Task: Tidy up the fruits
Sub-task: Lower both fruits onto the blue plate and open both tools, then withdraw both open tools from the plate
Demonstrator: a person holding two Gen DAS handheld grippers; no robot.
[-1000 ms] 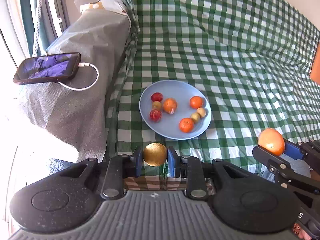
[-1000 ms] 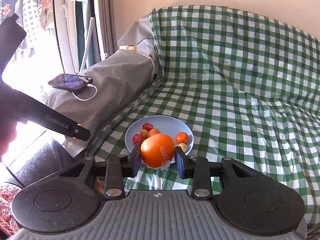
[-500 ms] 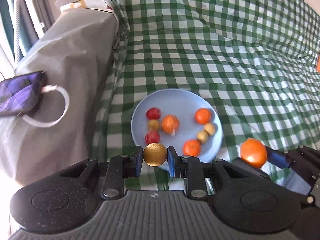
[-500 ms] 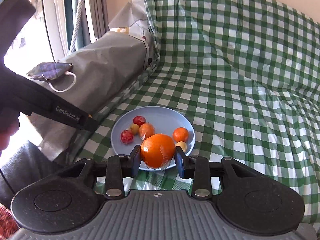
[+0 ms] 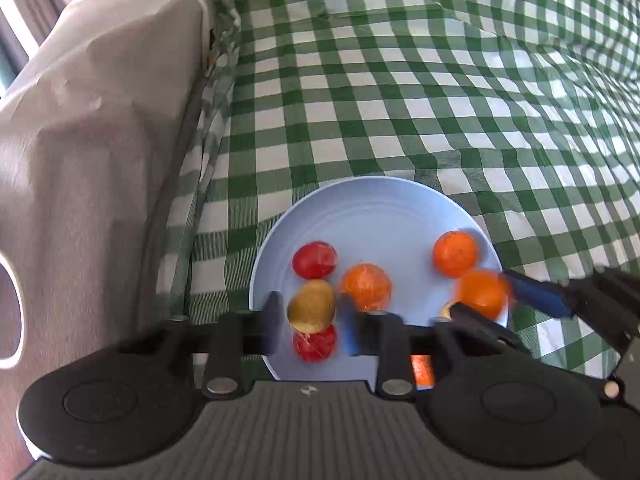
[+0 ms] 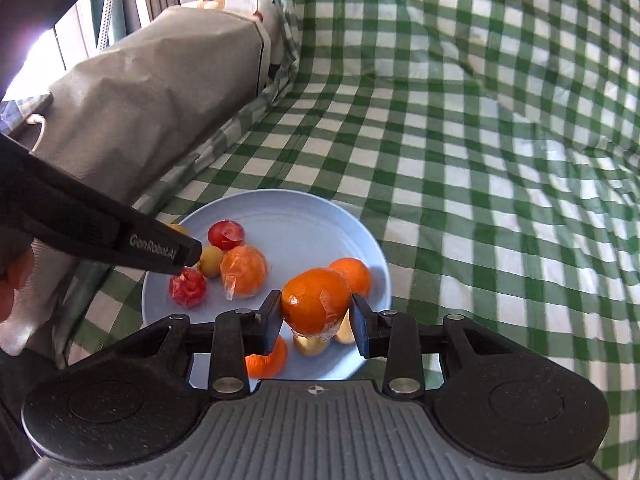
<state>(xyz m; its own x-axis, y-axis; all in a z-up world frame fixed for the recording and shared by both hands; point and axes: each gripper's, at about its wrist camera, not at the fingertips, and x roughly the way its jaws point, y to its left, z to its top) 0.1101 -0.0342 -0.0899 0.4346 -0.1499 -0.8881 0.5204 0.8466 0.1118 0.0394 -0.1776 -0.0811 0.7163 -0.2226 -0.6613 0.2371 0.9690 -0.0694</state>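
Golden fruit [image 5: 311,306] released, left gripper [image 5: 308,322] opening

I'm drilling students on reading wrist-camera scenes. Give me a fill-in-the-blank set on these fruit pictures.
1. The fruit lies on a light ___ plate.
2. The right gripper has an ___ between its jaws.
3. The cloth under the plate is checked white and ___.
4. The left gripper is over the plate, its jaws ___.

Missing: blue; orange; green; opening

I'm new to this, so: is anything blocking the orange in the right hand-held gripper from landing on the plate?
Partly: small yellow fruits and another orange lie on the plate right beneath the held orange.
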